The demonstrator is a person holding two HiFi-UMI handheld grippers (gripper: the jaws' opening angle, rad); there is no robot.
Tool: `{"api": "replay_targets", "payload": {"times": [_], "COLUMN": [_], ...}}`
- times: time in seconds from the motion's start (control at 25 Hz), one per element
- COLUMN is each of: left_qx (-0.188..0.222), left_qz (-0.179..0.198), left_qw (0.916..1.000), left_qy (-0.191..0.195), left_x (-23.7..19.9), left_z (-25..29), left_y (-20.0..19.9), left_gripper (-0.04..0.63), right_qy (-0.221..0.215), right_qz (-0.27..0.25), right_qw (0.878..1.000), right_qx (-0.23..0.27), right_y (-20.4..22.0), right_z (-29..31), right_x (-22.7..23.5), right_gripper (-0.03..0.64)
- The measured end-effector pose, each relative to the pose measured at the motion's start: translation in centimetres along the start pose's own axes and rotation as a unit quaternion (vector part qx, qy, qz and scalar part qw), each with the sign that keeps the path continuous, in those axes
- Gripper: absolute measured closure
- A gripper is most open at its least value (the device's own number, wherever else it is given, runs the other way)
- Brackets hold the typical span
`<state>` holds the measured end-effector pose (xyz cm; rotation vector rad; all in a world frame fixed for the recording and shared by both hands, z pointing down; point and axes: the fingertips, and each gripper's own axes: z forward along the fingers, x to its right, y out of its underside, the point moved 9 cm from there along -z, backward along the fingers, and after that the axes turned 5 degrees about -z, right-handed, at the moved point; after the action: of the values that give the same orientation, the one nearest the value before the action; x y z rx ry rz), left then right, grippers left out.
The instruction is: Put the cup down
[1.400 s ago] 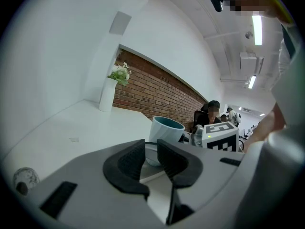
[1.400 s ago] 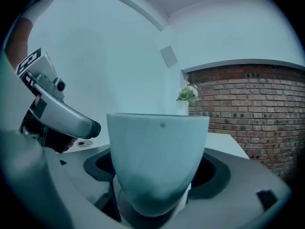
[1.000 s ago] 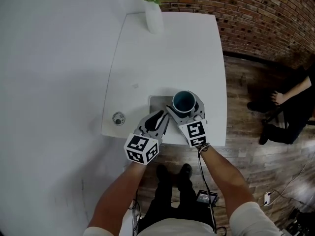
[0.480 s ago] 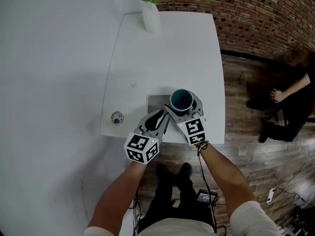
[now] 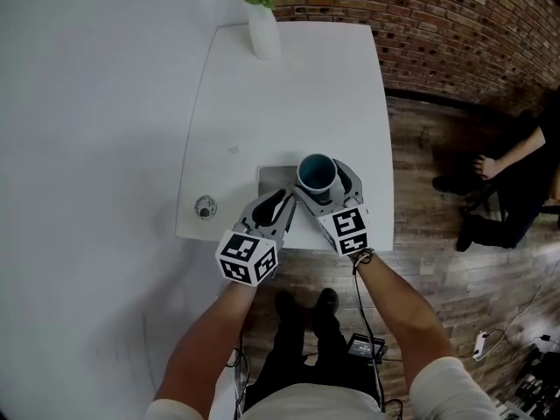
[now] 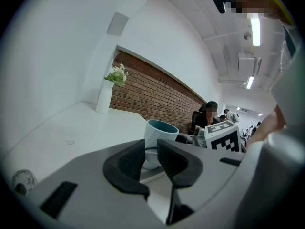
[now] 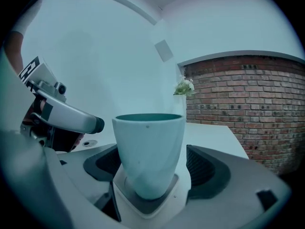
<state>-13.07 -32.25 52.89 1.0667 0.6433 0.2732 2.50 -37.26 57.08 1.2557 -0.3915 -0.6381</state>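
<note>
A white cup (image 5: 316,173) with a teal inside stands upright on a grey square coaster (image 5: 272,180) near the white table's front edge. My right gripper (image 5: 326,178) is open around the cup. In the right gripper view the cup (image 7: 149,147) fills the middle, with a gap between it and the pad on each side. My left gripper (image 5: 272,208) hovers just left of it over the table's front edge. Its jaws stand almost together with nothing between them, and through the slit the left gripper view shows the cup (image 6: 159,136).
A white vase with flowers (image 5: 262,23) stands at the table's far left corner. A small round object (image 5: 205,206) lies near the front left corner. A brick wall runs behind, with wooden floor to the right. A seated person (image 5: 516,178) is at the right.
The head view has drifted a little. The cup stays on the coaster and both grippers keep their places beside it.
</note>
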Motion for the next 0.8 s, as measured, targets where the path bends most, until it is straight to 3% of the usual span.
{"api": "replay_targets", "payload": {"times": [0.28, 0.64, 0.68, 0.72, 0.8], "left_qx": [0.001, 0.025, 0.027, 0.03, 0.034], "left_qz": [-0.005, 0.0, 0.003, 0.005, 0.008], "left_qw": [1.0, 0.9997, 0.9996, 0.9995, 0.9994], "left_qy": [-0.003, -0.005, -0.005, -0.004, 0.001], "left_x": [0.4, 2.1, 2.4, 2.7, 3.1], "left_z": [-1.5, -4.4, -4.7, -5.0, -5.5], "left_y": [0.1, -1.8, -2.2, -2.7, -3.6], "left_gripper": [0.525, 0.544, 0.559, 0.574, 0.588], "right_qy": [-0.012, 0.013, 0.013, 0.013, 0.01], "right_qz": [0.004, 0.033, 0.03, 0.023, 0.006], "right_qw": [1.0, 0.999, 0.999, 1.0, 1.0], "right_qx": [-0.012, -0.014, -0.015, -0.014, -0.011], "right_y": [-0.5, -3.4, -4.2, -5.0, -6.7], "right_z": [-2.4, -8.4, -8.9, -9.3, -9.9], "right_x": [-0.5, 0.0, 0.1, 0.0, -0.1], "right_gripper": [0.207, 0.223, 0.277, 0.372, 0.461]}}
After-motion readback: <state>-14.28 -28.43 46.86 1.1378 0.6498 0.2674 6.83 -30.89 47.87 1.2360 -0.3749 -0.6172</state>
